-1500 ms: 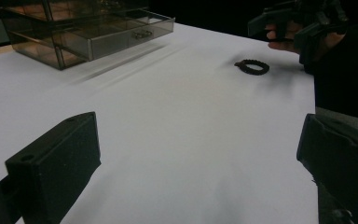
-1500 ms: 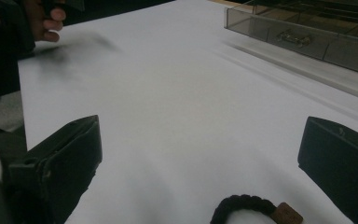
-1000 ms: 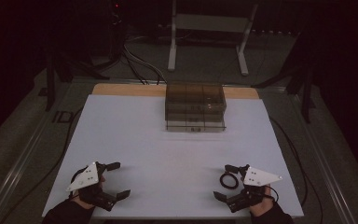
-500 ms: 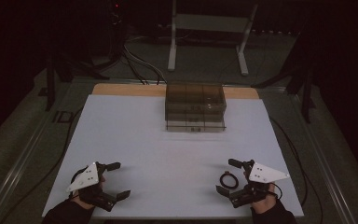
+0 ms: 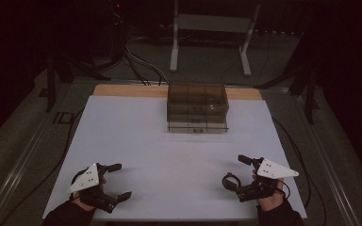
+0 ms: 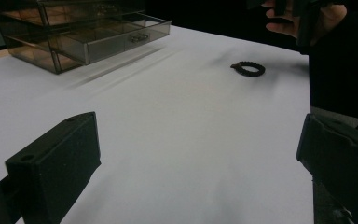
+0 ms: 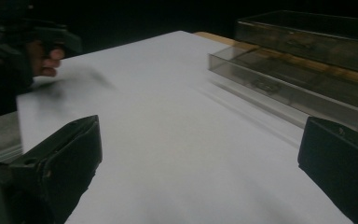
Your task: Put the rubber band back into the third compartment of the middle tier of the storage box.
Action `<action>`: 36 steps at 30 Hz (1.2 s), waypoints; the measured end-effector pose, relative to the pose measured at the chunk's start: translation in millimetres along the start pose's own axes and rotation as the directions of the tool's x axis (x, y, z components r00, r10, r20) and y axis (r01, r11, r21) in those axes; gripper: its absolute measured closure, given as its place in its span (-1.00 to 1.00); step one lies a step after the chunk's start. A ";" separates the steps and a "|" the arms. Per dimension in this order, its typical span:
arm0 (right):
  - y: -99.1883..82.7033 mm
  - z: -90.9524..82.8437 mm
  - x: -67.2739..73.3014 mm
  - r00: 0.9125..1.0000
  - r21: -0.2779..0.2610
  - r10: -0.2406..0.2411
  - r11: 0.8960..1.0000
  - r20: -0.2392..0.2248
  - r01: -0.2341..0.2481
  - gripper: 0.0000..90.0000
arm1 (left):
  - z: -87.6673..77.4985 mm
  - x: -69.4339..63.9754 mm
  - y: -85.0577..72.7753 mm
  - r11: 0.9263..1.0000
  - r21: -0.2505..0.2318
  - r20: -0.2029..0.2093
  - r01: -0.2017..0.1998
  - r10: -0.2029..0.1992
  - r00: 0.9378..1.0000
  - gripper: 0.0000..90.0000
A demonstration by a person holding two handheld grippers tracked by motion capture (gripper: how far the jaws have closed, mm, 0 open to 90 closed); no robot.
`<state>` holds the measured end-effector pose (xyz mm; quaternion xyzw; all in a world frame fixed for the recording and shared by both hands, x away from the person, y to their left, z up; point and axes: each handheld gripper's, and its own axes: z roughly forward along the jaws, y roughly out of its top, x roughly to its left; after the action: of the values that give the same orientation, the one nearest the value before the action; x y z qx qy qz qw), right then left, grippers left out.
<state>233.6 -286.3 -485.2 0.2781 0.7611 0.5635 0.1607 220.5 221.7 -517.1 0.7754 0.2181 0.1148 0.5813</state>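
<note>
A small black ring [image 5: 229, 180] lies flat on the white table top [image 5: 179, 150], and it also appears in the left gripper view as the ring [image 6: 248, 69], far right. My right gripper [image 5: 241, 176] is open at the front right, its jaw tips just right of the ring and not touching it. My left gripper [image 5: 119, 180] is open at the front left with nothing between its jaws. In their own views the left gripper [image 6: 200, 158] and the right gripper [image 7: 200, 163] stand wide apart over bare table.
A smoky clear drawer box [image 5: 197, 108] stands at the back middle, its bottom drawer [image 6: 121, 37] pulled out a little. The same drawer box [image 7: 307, 51] appears at the right. A wooden strip [image 5: 122, 90] edges the far side. Dark floor, cables and a white stand [image 5: 212, 28] lie beyond.
My right gripper has drawn slightly to the right, away from the ring, which stays put. The left gripper has barely moved.
</note>
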 end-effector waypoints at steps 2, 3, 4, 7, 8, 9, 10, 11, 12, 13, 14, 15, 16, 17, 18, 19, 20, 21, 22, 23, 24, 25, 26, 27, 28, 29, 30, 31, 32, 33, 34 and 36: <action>-0.1 -0.7 -2.2 1.000 0.001 0.005 1.000 0.015 -0.005 -1.00 | 0.0 0.0 0.1 1.000 0.001 0.001 -0.001 0.001 1.000 -1.00; -0.3 -1.2 -3.3 1.000 0.004 0.011 1.000 0.025 -0.011 -1.00 | 0.0 0.1 0.2 1.000 0.000 0.001 -0.001 0.001 1.000 -1.00; -0.5 -1.3 -4.3 0.999 0.004 0.015 1.000 0.032 -0.015 -1.00 | 0.0 0.2 0.2 1.000 0.000 0.001 0.000 0.000 1.000 -1.00; -1.2 -1.8 -7.1 0.998 0.011 0.023 1.000 0.055 -0.024 -1.00 | -0.1 -0.1 0.2 1.000 0.001 -0.001 -0.002 0.002 1.000 -1.00; -1.5 -1.7 -8.2 0.998 0.016 0.026 1.000 0.062 -0.027 -1.00 | -0.2 0.0 0.3 1.000 0.000 0.000 -0.003 0.003 1.000 -1.00; -1.5 -1.7 -8.2 0.998 0.016 0.026 1.000 0.062 -0.027 -1.00 | -0.2 0.2 0.4 1.000 -0.002 0.001 -0.002 0.002 1.000 -1.00; -2.1 -1.9 -10.0 0.997 0.021 0.034 0.999 0.071 -0.036 -1.00 | -0.3 0.3 0.2 1.000 -0.002 0.000 0.000 0.000 1.000 -1.00; -2.3 -2.0 -10.6 0.996 0.024 0.038 0.999 0.077 -0.040 -1.00 | -0.3 0.3 0.2 1.000 -0.002 0.000 0.000 0.000 1.000 -1.00; -2.4 -2.3 -11.0 0.996 0.026 0.038 0.999 0.084 -0.041 -1.00 | -0.2 0.1 0.1 1.000 0.000 0.000 0.000 0.000 1.000 -1.00; -2.3 -2.5 -11.4 0.996 0.027 0.040 0.999 0.083 -0.042 -1.00 | -0.2 0.1 0.1 1.000 0.000 0.000 0.000 0.000 1.000 -1.00; -2.3 -2.5 -11.4 0.996 0.027 0.040 0.999 0.083 -0.042 -1.00 | -0.1 0.2 0.1 1.000 -0.001 0.001 -0.001 0.001 1.000 -1.00; -2.4 -2.8 -12.2 0.995 0.027 0.045 0.998 0.083 -0.048 -1.00 | -0.1 0.5 0.2 1.000 0.000 0.001 -0.001 0.001 1.000 -1.00; -2.5 -2.8 -12.8 0.995 0.029 0.045 0.998 0.091 -0.048 -1.00 | -0.1 0.6 0.1 1.000 -0.002 0.000 0.001 -0.001 1.000 -1.00; -3.3 -2.9 -13.7 0.995 0.037 0.053 0.998 0.089 -0.056 -1.00 | -0.2 0.6 0.0 1.000 -0.001 0.001 0.001 -0.001 1.000 -1.00; -3.7 -3.0 -14.0 0.994 0.039 0.050 0.998 0.096 -0.054 -1.00 | -0.1 0.4 0.0 1.000 0.002 0.001 -0.002 0.002 1.000 -1.00; -4.0 -3.0 -14.4 0.994 0.042 0.051 0.998 0.099 -0.055 -1.00 | -0.1 0.4 0.0 1.000 0.002 0.001 -0.002 0.002 1.000 -1.00; -4.5 -3.1 -14.8 0.993 0.045 0.053 0.997 0.107 -0.058 -1.00 | -0.1 0.5 0.1 1.000 0.000 0.002 -0.001 0.001 1.000 -1.00; -5.1 -3.0 -15.4 0.992 0.046 0.054 0.997 0.111 -0.060 -1.00 | 0.0 0.7 0.1 1.000 0.001 0.002 -0.001 0.001 1.000 -1.00; -5.8 -2.9 -16.0 0.992 0.050 0.059 0.997 0.111 -0.065 -1.00 | 0.0 0.6 0.1 1.000 0.000 0.001 0.000 0.000 1.000 -1.00; -5.8 -2.9 -16.0 0.992 0.050 0.059 0.997 0.111 -0.065 -1.00 | 0.0 0.4 0.0 1.000 0.001 0.002 0.000 0.000 1.000 -1.00; -7.2 -2.9 -16.6 0.991 0.057 0.059 0.996 0.120 -0.066 -1.00 | 0.1 0.2 0.0 1.000 0.005 0.003 -0.004 0.004 1.000 -1.00; -7.2 -2.9 -16.6 0.991 0.057 0.059 0.996 0.120 -0.066 -1.00 | 0.1 0.2 0.0 1.000 0.005 0.003 -0.004 0.004 1.000 -1.00; -8.6 -3.0 -17.8 0.990 0.064 0.065 0.995 0.123 -0.073 -1.00 | 0.2 0.2 0.0 1.000 0.004 0.003 -0.003 0.003 1.000 -1.00; -9.4 -2.9 -18.4 0.990 0.068 0.068 0.995 0.127 -0.077 -1.00 | 0.2 0.4 0.0 1.000 0.003 0.003 0.000 0.000 1.000 -1.00; -9.9 -2.8 -18.6 0.989 0.073 0.072 0.994 0.129 -0.082 -1.00 | 0.2 0.4 -0.1 1.000 0.003 0.003 0.000 0.000 1.000 -1.00; -10.7 -2.5 -18.9 0.988 0.079 0.073 0.993 0.133 -0.084 -1.00 | 0.2 0.4 -0.1 1.000 0.003 0.003 0.000 0.000 1.000 -1.00; -10.7 -2.5 -18.9 0.988 0.079 0.073 0.993 0.133 -0.084 -1.00 | 0.2 0.4 -0.1 1.000 0.005 0.003 -0.001 0.001 1.000 -1.00; -12.2 -2.2 -19.2 0.988 0.092 0.072 0.992 0.136 -0.085 -1.00 | 0.3 0.5 0.0 1.000 0.004 0.003 -0.002 0.002 1.000 -1.00; -12.7 -2.0 -19.3 0.988 0.096 0.075 0.991 0.137 -0.088 -1.00 | 0.3 0.5 0.0 1.000 0.004 0.003 -0.002 0.002 1.000 -1.00; -13.7 -1.7 -19.5 0.987 0.100 0.078 0.991 0.138 -0.092 -1.00 | 0.3 0.6 -0.1 1.000 0.003 0.003 0.000 0.000 1.000 -1.00; -14.4 -1.4 -19.5 0.987 0.104 0.079 0.990 0.139 -0.094 -1.00 | 0.2 0.5 -0.1 1.000 0.004 0.003 -0.001 0.001 1.000 -1.00; -14.9 -1.2 -19.3 0.987 0.111 0.079 0.989 0.140 -0.095 -1.00 | 0.3 0.1 -0.1 1.000 0.007 0.003 -0.004 0.004 1.000 -1.00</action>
<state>244.6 -302.1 -500.3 0.3574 0.7673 0.5043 0.1707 220.8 221.6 -517.3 0.7781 0.2159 0.1140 0.5787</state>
